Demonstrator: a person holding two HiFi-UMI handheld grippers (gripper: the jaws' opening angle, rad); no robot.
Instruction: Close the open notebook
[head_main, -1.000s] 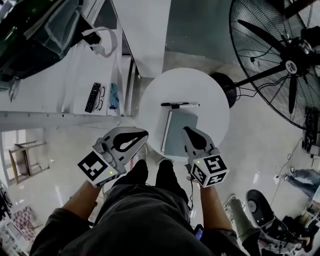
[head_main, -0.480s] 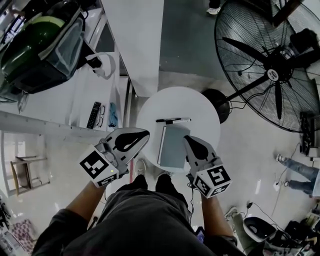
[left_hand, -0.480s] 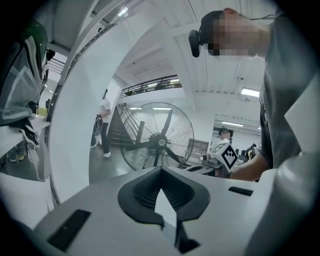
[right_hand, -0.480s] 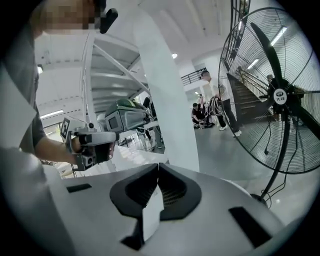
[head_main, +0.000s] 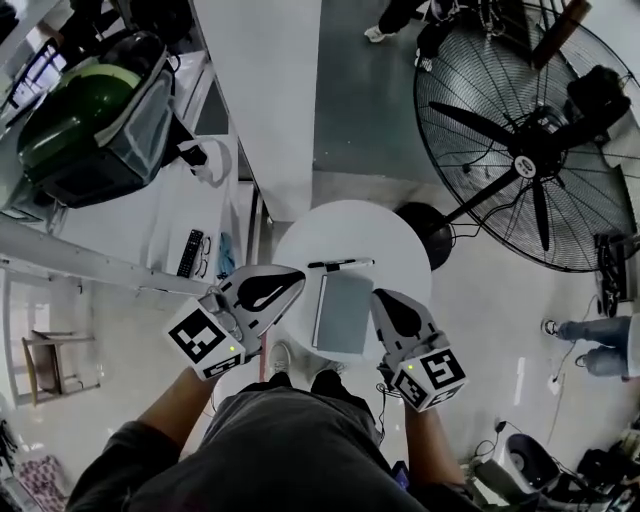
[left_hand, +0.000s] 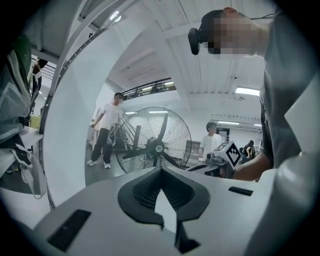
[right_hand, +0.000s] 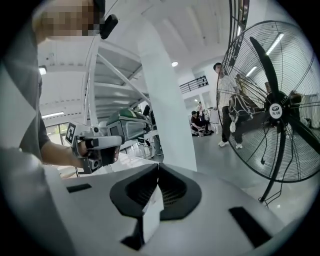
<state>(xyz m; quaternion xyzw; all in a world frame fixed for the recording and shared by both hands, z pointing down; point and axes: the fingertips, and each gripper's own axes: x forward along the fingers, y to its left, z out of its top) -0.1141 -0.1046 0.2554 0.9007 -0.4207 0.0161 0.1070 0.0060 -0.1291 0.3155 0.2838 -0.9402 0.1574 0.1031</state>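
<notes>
Round white table (head_main: 398, 236) — flat grey notebook (head_main: 343, 312) closed, slim pen (head_main: 340, 264) beside.

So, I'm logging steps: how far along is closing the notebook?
Done: the notebook lies flat on the round table, grey cover up and apparently closed, with a pen at its far edge. In hand: nothing; the left gripper and right gripper have their fingers together, empty, above the table's near side. Left: nothing visible to do.

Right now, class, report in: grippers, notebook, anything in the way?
Left gripper and right gripper shut, empty. Notebook closed, flat on round table. Pen beyond it, not obstructing.
</notes>
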